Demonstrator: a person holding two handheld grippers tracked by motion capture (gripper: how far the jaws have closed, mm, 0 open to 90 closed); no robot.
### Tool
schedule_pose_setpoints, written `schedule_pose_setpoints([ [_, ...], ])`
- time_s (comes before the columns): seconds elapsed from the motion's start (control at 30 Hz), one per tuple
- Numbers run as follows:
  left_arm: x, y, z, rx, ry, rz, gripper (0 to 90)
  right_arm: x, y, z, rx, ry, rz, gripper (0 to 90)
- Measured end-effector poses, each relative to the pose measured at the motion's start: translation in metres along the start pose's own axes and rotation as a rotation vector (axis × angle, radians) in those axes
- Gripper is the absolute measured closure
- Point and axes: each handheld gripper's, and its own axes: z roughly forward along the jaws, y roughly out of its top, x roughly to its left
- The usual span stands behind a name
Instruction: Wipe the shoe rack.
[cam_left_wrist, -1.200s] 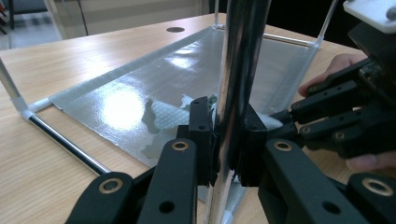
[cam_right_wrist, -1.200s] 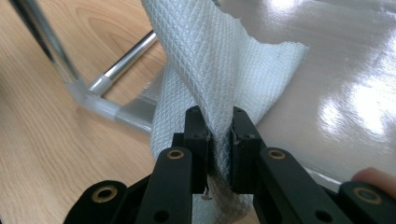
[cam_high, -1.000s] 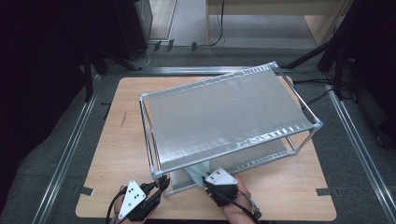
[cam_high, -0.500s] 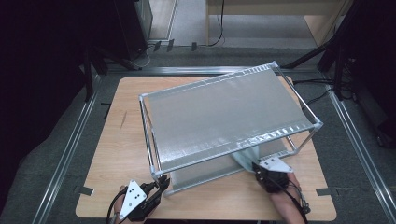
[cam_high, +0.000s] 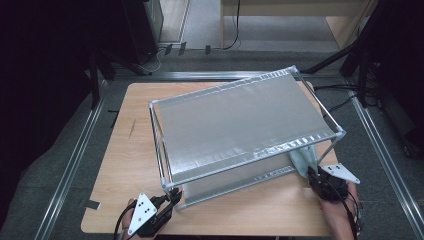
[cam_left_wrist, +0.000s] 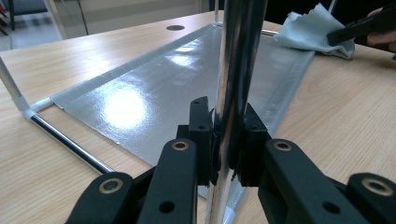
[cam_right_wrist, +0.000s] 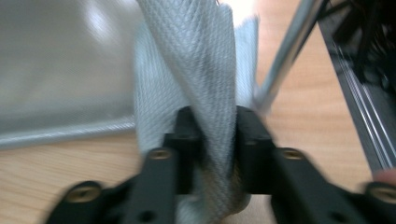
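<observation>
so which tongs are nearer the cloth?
Right. The right tongs have the cloth between their pads; the left tongs clamp the rack's front post, across the table.

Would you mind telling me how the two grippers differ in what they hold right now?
The left gripper clamps a rigid, upright chrome post at the rack's near corner. The right gripper, whose jaws have just been opening, has a soft, crumpled light grey cloth between its fingers. Both are black and hand-held.

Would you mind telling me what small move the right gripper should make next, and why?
Probably slide the cloth back along the lower shelf. The right gripper has the cloth between its jaws, which have just been opening, at the shelf's right end by a leg, while the left gripper clamps the post steadying the rack.
</observation>
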Motion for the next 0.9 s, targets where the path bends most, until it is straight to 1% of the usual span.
schedule_pose_setpoints([
  [0.03,0.000,0.000,0.000,0.000,0.000,0.001,80.6,0.000,0.001,-0.002,-0.015,0.000,-0.003,55.9],
  [0.07,0.000,0.000,0.000,0.000,0.000,0.000,80.7,0.001,0.003,-0.004,-0.023,-0.004,0.004,51.4],
  [0.13,0.000,0.000,0.000,0.000,-0.001,-0.001,80.6,0.003,0.005,-0.003,-0.028,0.013,0.020,48.5],
  [0.17,0.000,0.000,0.000,0.000,-0.002,-0.003,80.6,0.004,0.006,0.000,-0.014,0.031,0.018,49.9],
  [0.2,0.000,0.000,0.000,0.000,-0.003,-0.006,80.6,0.006,0.005,0.003,-0.002,0.039,0.009,55.4],
  [0.23,0.000,0.000,0.000,0.001,-0.004,-0.008,80.6,0.009,0.004,0.006,0.007,0.040,-0.008,61.6],
  [0.3,0.000,0.000,0.000,0.001,-0.006,-0.014,80.6,0.015,0.000,0.010,0.020,0.029,-0.018,70.8],
  [0.37,0.000,0.000,0.000,0.000,-0.008,-0.015,80.6,0.023,-0.001,0.010,0.025,0.039,-0.002,75.3],
  [0.4,0.000,0.000,0.000,-0.001,-0.007,-0.015,80.6,0.028,-0.002,0.010,0.022,0.050,-0.006,76.5],
  [0.47,0.000,0.000,0.000,-0.001,-0.006,-0.016,80.6,0.041,-0.003,0.007,0.029,0.078,-0.015,77.3],
  [0.53,0.000,0.000,0.001,0.000,-0.004,-0.018,80.6,0.058,-0.005,0.005,0.031,0.100,-0.049,77.7],
  [0.57,0.000,0.000,0.001,0.001,-0.004,-0.019,80.6,0.069,-0.006,0.004,0.032,0.104,-0.072,77.8],
  [0.63,-0.001,0.000,0.001,0.001,-0.004,-0.024,80.6,0.083,-0.008,0.003,0.031,0.104,-0.096,78.2],
  [0.77,-0.003,0.000,0.001,0.001,-0.013,-0.022,80.5,0.113,-0.009,-0.001,0.038,0.199,-0.105,78.6],
  [0.9,-0.006,0.000,0.002,0.002,-0.026,-0.015,80.5,0.148,-0.013,-0.007,0.040,0.284,-0.152,78.6],
])
